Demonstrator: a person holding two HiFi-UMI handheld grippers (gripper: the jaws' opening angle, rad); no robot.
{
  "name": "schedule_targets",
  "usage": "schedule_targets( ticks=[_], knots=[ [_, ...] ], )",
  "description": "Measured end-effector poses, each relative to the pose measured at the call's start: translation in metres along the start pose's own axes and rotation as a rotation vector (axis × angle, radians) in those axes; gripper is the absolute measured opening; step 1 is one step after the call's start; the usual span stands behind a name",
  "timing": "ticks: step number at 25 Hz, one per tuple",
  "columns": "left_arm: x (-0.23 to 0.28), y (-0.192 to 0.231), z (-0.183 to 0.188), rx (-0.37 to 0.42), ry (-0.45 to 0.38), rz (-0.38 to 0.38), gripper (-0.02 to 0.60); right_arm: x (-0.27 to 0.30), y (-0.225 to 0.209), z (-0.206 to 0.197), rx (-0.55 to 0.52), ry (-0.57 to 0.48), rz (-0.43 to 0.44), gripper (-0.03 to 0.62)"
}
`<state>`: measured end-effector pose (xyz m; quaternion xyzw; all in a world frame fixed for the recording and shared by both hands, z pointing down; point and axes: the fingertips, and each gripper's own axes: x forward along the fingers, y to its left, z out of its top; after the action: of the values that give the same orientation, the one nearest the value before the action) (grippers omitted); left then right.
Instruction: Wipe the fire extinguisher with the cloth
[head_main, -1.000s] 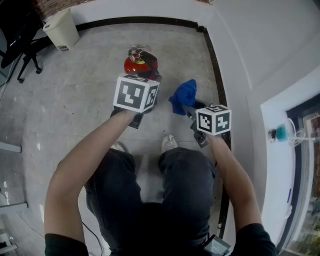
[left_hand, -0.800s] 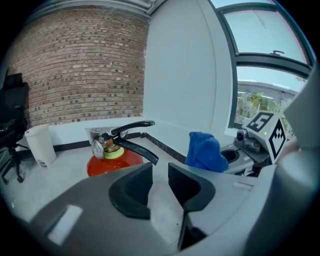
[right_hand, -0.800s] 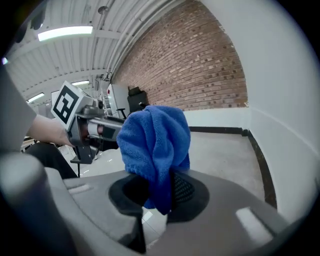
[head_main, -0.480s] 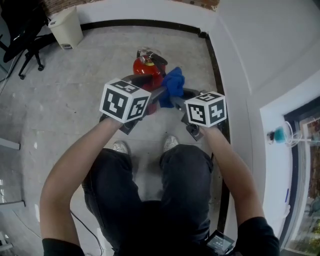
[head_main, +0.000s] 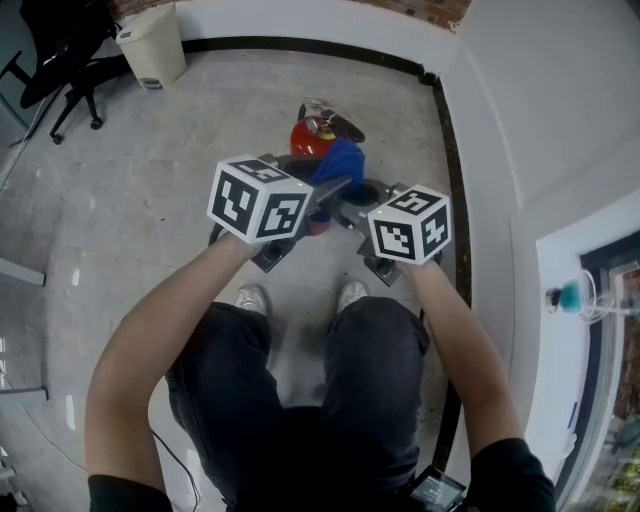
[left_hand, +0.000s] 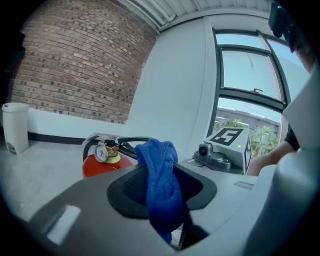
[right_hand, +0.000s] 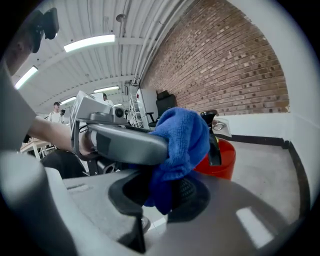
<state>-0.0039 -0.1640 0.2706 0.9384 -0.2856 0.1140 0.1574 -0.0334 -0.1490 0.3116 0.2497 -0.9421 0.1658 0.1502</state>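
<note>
Over the grey floor (head_main: 170, 140), just in front of the red fire extinguisher (head_main: 308, 136), a blue cloth (head_main: 341, 163) is held up between two hand-held tools. The right gripper (right_hand: 160, 192) is clamped on one bunched end. The jaws of the left gripper (left_hand: 161, 186) have just been drawn closer, and the cloth is pinched between them too. By the look of it, the cloth is being regripped and wiping is not yet begun. Next, one grip is to be released and the cloth pressed against the extinguisher's red body, which stands upright near the wall
</note>
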Motion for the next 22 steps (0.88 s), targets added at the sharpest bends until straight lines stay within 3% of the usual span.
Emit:
schedule_targets(
  ticks=[5, 13, 17, 22],
  knots=[
    [0.013, 0.018, 0.0, 0.151, 0.057, 0.102, 0.115, 0.001, -0.011, -0.008, 0.032, -0.007, 0.01, 0.11],
    [0.027, 0.044, -0.009, 0.232, 0.136, 0.185, 0.11, -0.021, -0.039, -0.039, 0.076, 0.01, -0.036, 0.114],
    [0.026, 0.058, -0.02, 0.199, 0.175, 0.216, 0.107, -0.022, -0.046, -0.043, 0.101, 0.001, -0.047, 0.114],
    [0.019, 0.07, -0.021, 0.213, 0.208, 0.26, 0.106, -0.023, -0.049, -0.043, 0.114, -0.012, -0.056, 0.112]
  ],
)
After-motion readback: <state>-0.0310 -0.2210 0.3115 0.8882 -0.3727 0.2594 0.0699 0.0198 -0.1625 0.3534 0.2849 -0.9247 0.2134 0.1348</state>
